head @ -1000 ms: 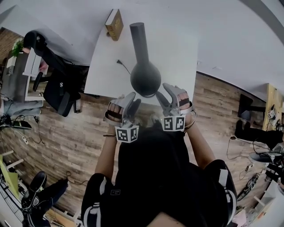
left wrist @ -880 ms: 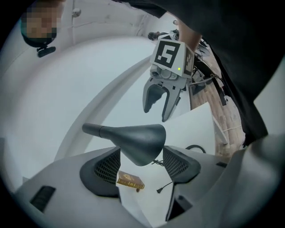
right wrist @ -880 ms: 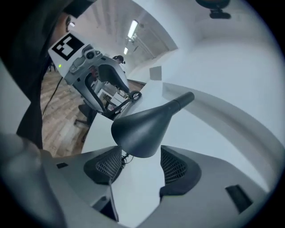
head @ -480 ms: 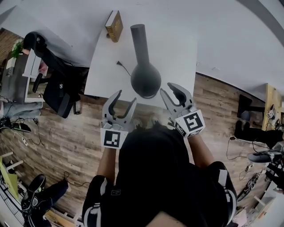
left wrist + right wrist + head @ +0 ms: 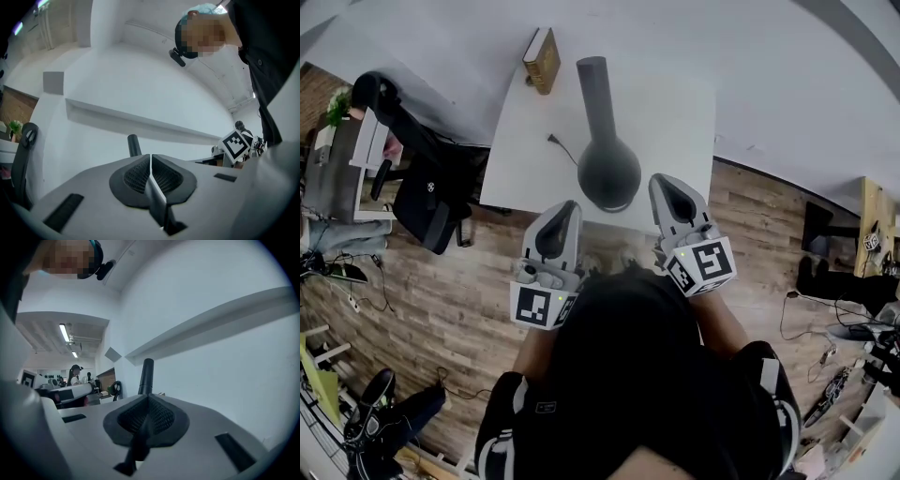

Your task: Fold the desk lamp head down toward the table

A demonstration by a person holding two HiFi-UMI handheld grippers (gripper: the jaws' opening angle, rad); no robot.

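Note:
A dark desk lamp (image 5: 606, 169) stands on the white table (image 5: 675, 112), its round base near the front edge and its tall head (image 5: 592, 75) upright. In front of the table, my left gripper (image 5: 564, 210) and right gripper (image 5: 665, 184) hover on either side of the lamp base, apart from it. Both have just been closing, and both are now shut with nothing between the pads. The lamp's top (image 5: 133, 144) pokes up behind the shut left gripper (image 5: 150, 161) in the left gripper view. In the right gripper view the lamp's top (image 5: 146, 376) rises behind the shut right gripper (image 5: 147, 405).
A brown book (image 5: 543, 57) lies at the table's far left corner, and a cable plug (image 5: 553, 140) rests left of the lamp. An office chair with a black bag (image 5: 431, 187) stands on the wood floor to the left.
Both grippers rolled so that their marker cubes face up, and rose toward the head camera. Their jaws went from wide open to shut, holding nothing.

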